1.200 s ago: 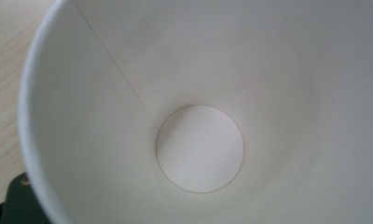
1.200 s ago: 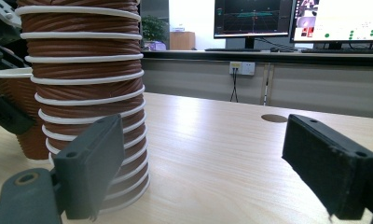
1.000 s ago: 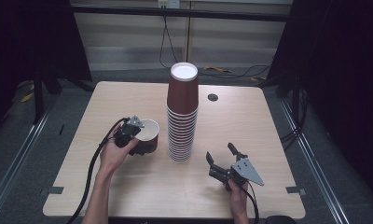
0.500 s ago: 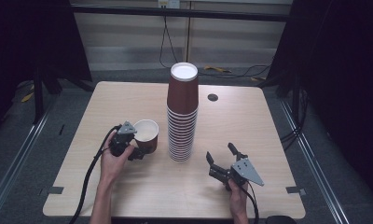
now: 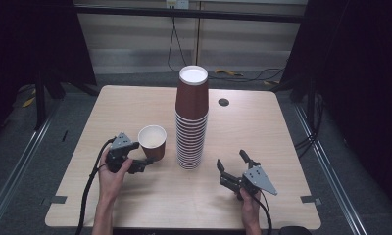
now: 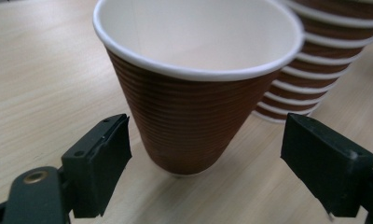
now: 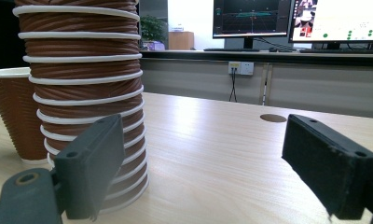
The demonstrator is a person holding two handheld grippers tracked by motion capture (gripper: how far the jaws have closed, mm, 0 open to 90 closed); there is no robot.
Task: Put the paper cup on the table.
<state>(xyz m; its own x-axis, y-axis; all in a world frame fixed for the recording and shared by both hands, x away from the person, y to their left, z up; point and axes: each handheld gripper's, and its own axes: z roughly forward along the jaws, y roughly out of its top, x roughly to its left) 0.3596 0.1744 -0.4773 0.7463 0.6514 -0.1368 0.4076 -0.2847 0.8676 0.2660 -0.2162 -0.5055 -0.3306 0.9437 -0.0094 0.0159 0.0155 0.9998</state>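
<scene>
**A:** What does the high view give you that the gripper views don't?

**B:** The whole table (image 5: 272, 132): the tall stack of cups (image 5: 191, 122) stands in the middle, with the single cup (image 5: 152, 141) just left of it. The left gripper (image 5: 141, 154) is at the near left of that cup and the right gripper (image 5: 231, 160) is near right of the stack, apart from it.

**A:** And the left gripper view?

**B:** It shows the gaps. The single cup stands upright on the wood between the two black jaws, with bare table on either side of its base. Neither pad touches it, so the gripper is released and holds nothing.

**A:** The right one?

**B:** Its jaws are spread wide with nothing between them. Its view shows the stack to the left and monitors (image 7: 250, 18) beyond the far edge.

**A:** How does the cup look?

**B:** It has a brown, ribbed wall, a white rolled rim and a pale inside. It tapers to a narrow base, with its mouth up.
</scene>
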